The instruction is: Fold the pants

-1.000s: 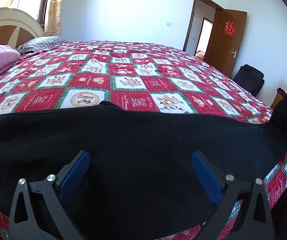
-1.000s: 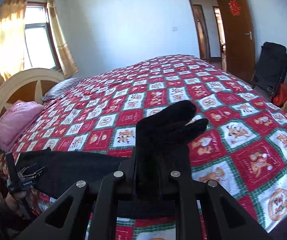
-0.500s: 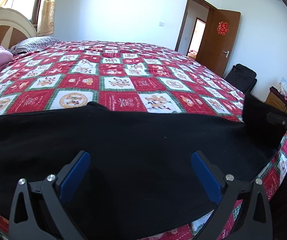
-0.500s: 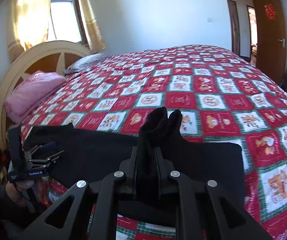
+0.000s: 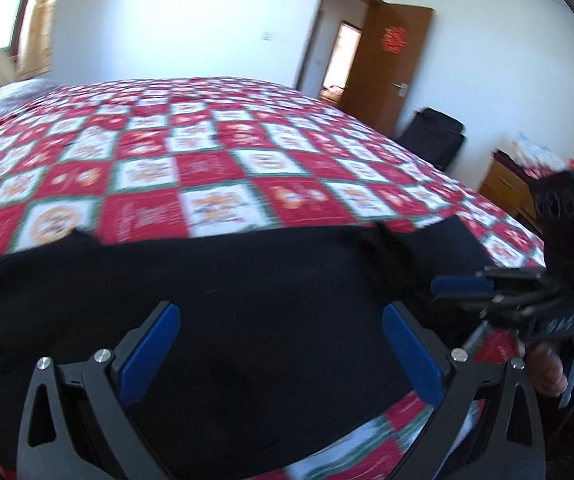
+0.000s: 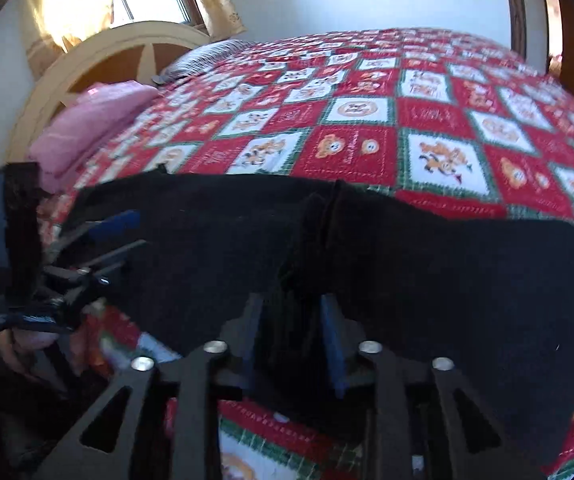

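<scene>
Black pants lie stretched along the near edge of a bed with a red patchwork quilt. My left gripper hovers open just above the pants, its blue pads wide apart with nothing between them. My right gripper is low over the pants, its jaws opening. A bunched fold of the black fabric still stands between the parted pads. In the left wrist view the right gripper shows at the right, held by a hand. The left gripper appears at the left in the right wrist view.
A pink blanket and a striped pillow lie by the cream headboard. Beyond the bed are an open wooden door, a black bag and a wooden cabinet. The quilt's edge drops off just below the pants.
My right gripper came down and brought the raised pants end onto the rest of the pants, then its jaws parted. My left gripper swung to the right and stayed open.
</scene>
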`<state>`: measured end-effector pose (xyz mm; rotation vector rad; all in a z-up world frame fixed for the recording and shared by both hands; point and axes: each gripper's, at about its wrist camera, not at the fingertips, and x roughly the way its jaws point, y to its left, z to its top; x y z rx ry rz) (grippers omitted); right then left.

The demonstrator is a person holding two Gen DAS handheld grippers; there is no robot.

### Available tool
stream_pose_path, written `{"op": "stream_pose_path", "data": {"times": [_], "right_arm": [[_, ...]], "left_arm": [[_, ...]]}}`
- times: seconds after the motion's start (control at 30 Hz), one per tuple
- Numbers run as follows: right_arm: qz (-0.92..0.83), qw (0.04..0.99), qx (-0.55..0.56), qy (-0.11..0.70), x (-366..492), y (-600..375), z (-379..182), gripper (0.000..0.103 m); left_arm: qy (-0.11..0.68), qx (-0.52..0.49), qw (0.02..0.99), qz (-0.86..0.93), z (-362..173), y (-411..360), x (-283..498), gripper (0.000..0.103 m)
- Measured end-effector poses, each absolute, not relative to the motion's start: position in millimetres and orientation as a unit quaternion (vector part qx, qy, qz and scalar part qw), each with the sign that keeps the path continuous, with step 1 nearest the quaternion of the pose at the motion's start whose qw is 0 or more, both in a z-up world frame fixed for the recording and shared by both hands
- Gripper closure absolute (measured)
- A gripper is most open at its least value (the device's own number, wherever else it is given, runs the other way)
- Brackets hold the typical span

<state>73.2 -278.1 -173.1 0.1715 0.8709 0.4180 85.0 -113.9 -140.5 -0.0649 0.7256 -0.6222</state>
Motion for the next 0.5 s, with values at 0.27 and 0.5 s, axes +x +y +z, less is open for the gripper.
{"op": "stream_pose_path", "data": {"times": [0.27, 0.5], "right_arm": [[0.123, 0.915, 0.185, 0.338, 54, -377, -153, 0.057], [0.06, 0.923, 0.231, 0.301, 50, -406, -158, 0.057]], "left_arm": [[0.418, -0.058, 0.831, -0.362, -143, -180, 104, 0.012], [0.444, -0.052, 0.818, -0.362, -146, -214, 104, 0.046]]}}
